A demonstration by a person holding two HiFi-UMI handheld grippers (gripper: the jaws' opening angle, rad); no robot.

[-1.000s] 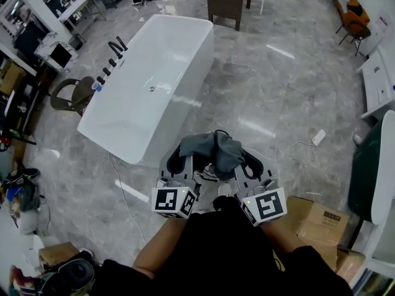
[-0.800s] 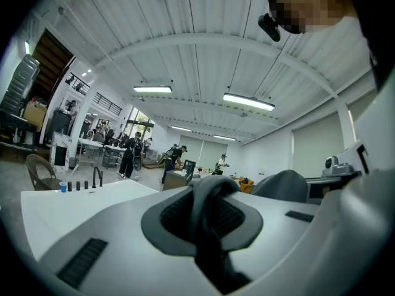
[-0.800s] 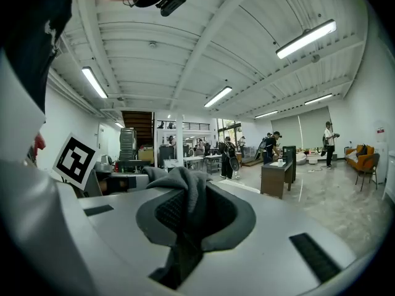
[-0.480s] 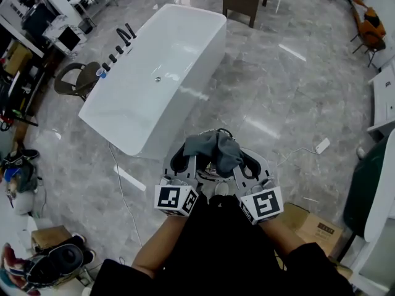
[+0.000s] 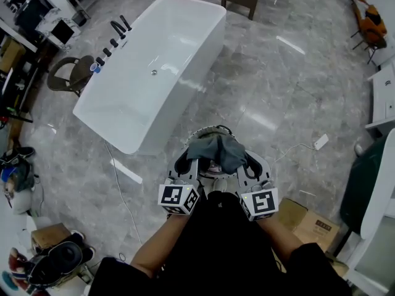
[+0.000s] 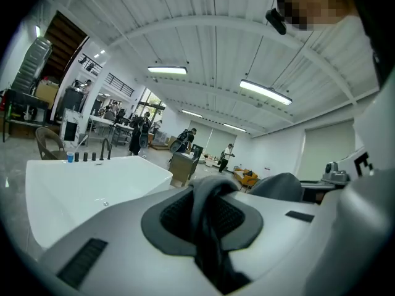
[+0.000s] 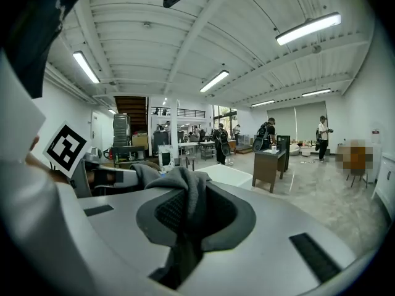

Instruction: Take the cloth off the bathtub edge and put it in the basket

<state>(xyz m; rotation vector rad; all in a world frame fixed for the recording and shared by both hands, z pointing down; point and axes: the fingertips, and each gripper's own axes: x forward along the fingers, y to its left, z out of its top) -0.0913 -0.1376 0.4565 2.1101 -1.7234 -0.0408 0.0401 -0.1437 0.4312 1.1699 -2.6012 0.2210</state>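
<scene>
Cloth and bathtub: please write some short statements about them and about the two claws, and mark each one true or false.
1. Both the left claw and the right claw grip the gray cloth. True.
2. The cloth lies on the edge of the bathtub. False: it is off the tub, held up between the claws.
3. The left claw is open and empty. False: it is shut on the cloth.
4. A cardboard box stands on the floor at the person's right. True.

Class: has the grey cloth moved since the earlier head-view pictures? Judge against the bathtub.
Yes. The cloth has drawn slightly away from the bathtub and its near corner, toward the person; floor now shows between them.
</scene>
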